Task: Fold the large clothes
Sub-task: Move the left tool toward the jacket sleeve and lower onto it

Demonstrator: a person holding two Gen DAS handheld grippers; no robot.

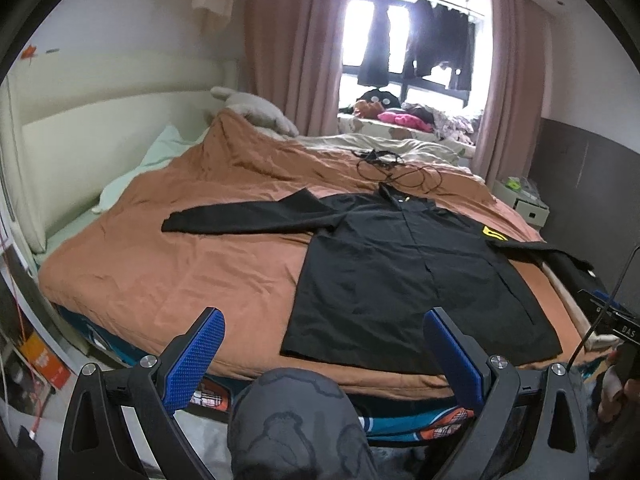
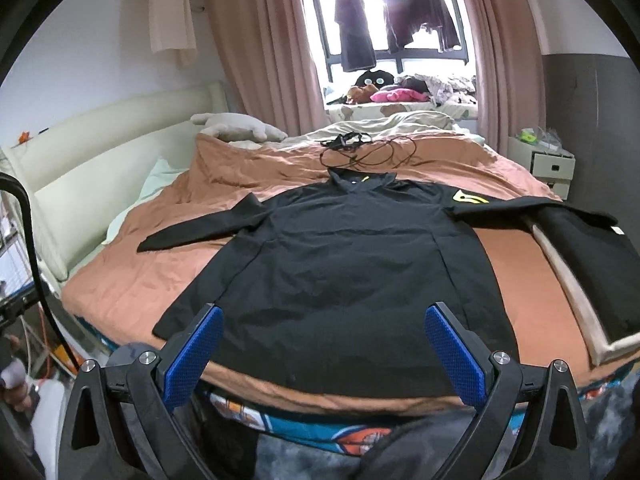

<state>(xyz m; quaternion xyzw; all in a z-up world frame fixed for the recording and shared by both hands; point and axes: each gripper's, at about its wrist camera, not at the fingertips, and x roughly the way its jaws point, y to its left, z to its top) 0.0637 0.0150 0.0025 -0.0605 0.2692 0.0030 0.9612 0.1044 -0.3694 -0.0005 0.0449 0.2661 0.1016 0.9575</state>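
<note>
While both our tools hang short of the bed, nothing is gripped. Our left gripper stands with its blue pads wide apart and empty, above the bed's foot edge, with the black shirt ahead and to its right. The shirt lies flat on the orange duvet, hem toward us, collar away, so its long axis runs straight out from us; its left sleeve stretches out sideways. Our right gripper, equally spread and empty, faces the hem squarely and looks the nearer to it. Only the right view shows a second dark folded garment at the bed's right edge clearly; the left view alone shows a patterned knee below us.
</note>
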